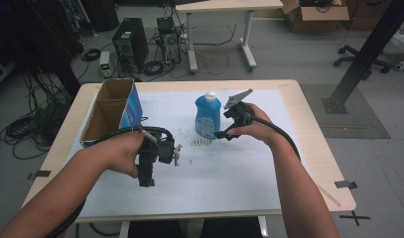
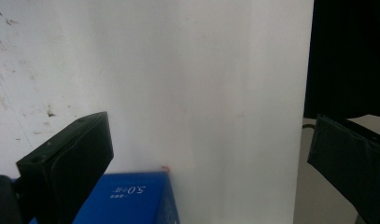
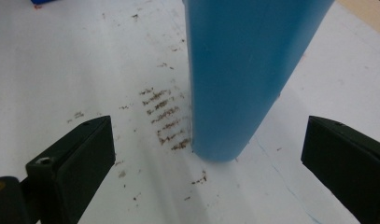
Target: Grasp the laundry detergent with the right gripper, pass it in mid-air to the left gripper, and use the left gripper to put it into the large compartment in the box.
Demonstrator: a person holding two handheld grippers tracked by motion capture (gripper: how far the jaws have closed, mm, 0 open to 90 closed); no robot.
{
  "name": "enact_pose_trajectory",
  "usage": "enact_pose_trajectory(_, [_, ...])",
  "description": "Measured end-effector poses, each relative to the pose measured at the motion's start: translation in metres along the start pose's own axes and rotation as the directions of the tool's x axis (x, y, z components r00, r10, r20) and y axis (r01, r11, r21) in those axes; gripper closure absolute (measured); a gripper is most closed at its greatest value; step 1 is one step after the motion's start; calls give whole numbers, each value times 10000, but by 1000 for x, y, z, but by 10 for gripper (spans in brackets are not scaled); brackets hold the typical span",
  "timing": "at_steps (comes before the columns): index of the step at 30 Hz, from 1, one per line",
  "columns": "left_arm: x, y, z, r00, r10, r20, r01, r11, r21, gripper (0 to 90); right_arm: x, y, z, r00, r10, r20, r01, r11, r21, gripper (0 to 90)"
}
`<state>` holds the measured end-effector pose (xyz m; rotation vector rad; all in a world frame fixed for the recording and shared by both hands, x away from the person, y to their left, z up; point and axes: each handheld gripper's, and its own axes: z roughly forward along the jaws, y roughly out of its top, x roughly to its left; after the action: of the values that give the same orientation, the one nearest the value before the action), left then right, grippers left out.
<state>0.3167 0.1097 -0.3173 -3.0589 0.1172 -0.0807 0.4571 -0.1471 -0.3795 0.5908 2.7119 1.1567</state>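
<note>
Place: a lab or technical workroom.
Floor: grey, strewn with loose cables [image 1: 31, 126] at the left.
Equipment: two desktop computer towers [image 1: 130, 43] standing on the floor beyond the table [image 1: 308, 124], wires running between them.
Furniture: a height-adjustable desk [image 1: 224, 6], an office chair base [image 1: 361, 62].
Structure: a black metal frame post [image 1: 368, 49] bolted down.
Storage: an open cardboard carton [image 1: 316, 15].

Your left gripper [image 1: 149, 166] tipped downward, jaws spread wide, your right gripper [image 1: 228, 130] held farther forward, jaws wide apart, both forearms reaching in over the surface [image 1: 229, 183]
</note>
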Motion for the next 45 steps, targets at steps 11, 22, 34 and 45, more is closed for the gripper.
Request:
enact_pose_trajectory(11, [-2,2,0,9999,83,-106,-83,10000,-45,4,-2,0,8,9980,450,438,-439,9987,-239,25])
enact_pose_trajectory(22, [-2,3,1,9999,107,-57,-106,9999,49,3,0,2,12,9984,396,392,-364,9962,-797,19])
enact_pose_trajectory(34, [-2,5,4,9999,150,-26,-150,9999,52,4,1,3,19,9959,558,711,-466,9910,-1252,20])
enact_pose_trajectory(45, [-2,3,5,9999,115,-30,-115,9999,67,4,4,5,27,9918,666,1091,-462,9827,-1794,14])
